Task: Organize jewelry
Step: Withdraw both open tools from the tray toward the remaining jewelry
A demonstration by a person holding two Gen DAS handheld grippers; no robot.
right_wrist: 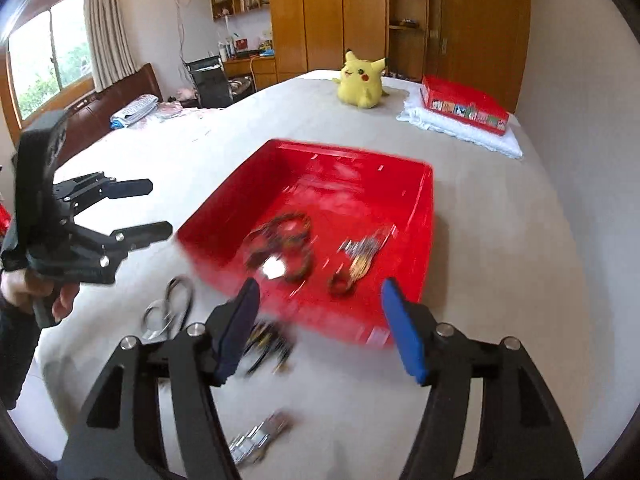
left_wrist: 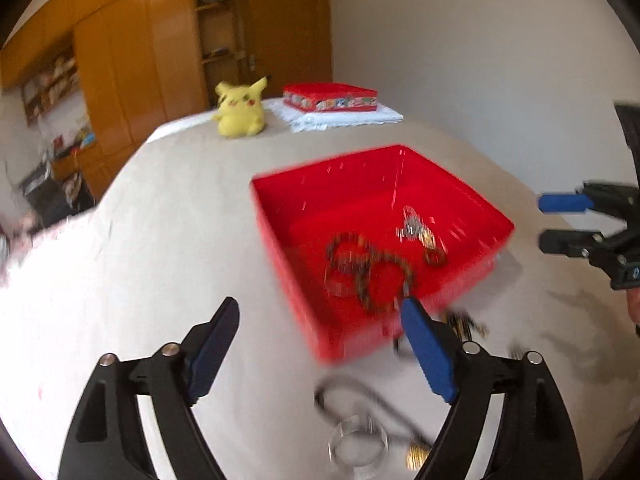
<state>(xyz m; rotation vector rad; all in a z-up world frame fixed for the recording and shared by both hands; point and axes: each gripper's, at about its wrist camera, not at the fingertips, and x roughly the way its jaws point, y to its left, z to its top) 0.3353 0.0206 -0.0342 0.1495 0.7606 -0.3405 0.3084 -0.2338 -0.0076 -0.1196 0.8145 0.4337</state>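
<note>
A red open tray sits on a bed covered in a pale beige sheet. Inside the tray lie a tangle of dark beaded bracelets, a silvery metal piece and a small dark ring. More jewelry is outside it on the sheet: a dark and gold chain just beside the tray's near wall, a silver link band closer to the camera, and a clear bangle with a dark cord looped next to it.

The left gripper hovers above the sheet near the tray's corner, jaws wide and holding nothing. The right gripper hovers over the tray's near edge, jaws also wide and holding nothing. Both views are blurred, so fine detail is uncertain.

Judging by the layout, the step in hand is collecting the loose pieces into the tray. It would go best to take 1 piece at a time, lower the jaws until the tips press lightly into the soft sheet, close on a bunched part of the chain rather than a single strand, and lift clear of the tray wall before releasing.

The room is a bedroom: a yellow plush toy and a red tin on a white cloth sit at the far end of the bed, with wooden wardrobes and a curtained window beyond.
</note>
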